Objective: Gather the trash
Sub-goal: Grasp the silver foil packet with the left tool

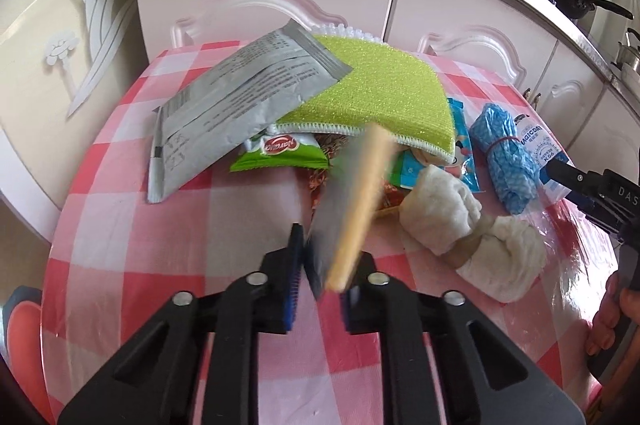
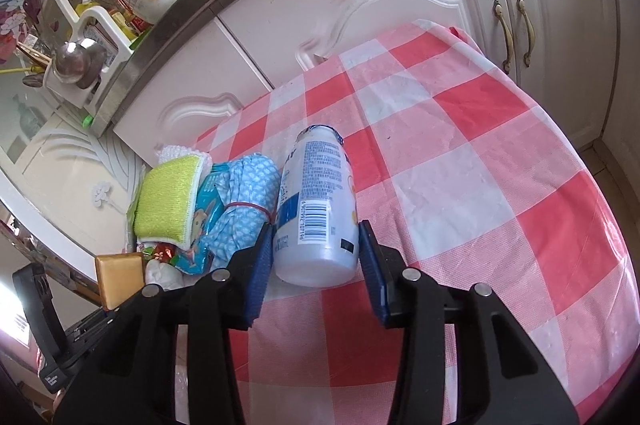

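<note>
A checked plastic cloth covers the worktop (image 2: 460, 129). Left of the smooth white bottle (image 2: 316, 209) lies a fuzzy green sponge (image 1: 372, 93). Right tongs (image 2: 316, 265) clamp the bottle's base; left tongs (image 1: 320, 265) pinch a flat foil wrapper (image 1: 344, 201).

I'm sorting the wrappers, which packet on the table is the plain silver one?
The silver packet with fine black print, propped on the green scouring pad. The green snack wrapper below it and the blue wrapper are coloured.

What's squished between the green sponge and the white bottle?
A blue dotted cloth roll tied with a red rubber band sits between the green sponge and the white bottle, clearest in the right wrist view.
</note>
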`<action>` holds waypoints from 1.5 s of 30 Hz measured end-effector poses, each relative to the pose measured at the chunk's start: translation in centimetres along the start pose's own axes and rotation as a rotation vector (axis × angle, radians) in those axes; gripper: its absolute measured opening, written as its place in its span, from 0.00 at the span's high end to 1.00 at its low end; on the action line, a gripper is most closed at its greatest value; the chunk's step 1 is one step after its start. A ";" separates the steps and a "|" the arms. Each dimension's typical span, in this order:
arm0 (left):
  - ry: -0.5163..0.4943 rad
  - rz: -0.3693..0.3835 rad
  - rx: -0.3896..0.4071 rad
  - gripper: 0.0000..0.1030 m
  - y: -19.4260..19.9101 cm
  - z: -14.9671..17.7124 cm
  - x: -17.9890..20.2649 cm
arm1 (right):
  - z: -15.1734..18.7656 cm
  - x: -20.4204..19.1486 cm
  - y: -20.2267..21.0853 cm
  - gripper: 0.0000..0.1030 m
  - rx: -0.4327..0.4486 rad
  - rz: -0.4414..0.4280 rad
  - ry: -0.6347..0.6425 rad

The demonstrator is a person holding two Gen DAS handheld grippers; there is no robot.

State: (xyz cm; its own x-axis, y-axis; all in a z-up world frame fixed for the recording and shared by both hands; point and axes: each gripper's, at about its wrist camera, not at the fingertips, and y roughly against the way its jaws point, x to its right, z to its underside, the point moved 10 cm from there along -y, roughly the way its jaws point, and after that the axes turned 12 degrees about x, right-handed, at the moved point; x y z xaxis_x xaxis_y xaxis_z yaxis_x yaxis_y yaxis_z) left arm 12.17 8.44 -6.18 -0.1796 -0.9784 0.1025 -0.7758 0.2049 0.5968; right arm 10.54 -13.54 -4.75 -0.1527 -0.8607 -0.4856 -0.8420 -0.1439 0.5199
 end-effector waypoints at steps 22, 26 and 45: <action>0.057 0.051 0.012 0.78 5.4 2.4 0.4 | -0.1 -2.3 3.7 0.58 0.074 -0.201 -0.067; 0.077 0.042 0.005 0.21 4.7 1.8 0.5 | -0.1 -2.7 3.8 0.58 0.081 -0.199 -0.036; -0.015 -0.061 0.000 0.38 2.7 2.1 0.8 | 0.1 -3.0 3.9 0.58 0.076 -0.214 -0.011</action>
State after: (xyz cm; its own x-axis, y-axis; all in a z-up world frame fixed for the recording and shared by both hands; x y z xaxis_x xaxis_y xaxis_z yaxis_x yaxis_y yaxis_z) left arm 8.63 8.30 -6.15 -0.1408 -0.9885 0.0543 -0.7856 0.1449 0.6015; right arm 7.63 -11.50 -1.38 0.0286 -0.8092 -0.5868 -0.8924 -0.2851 0.3497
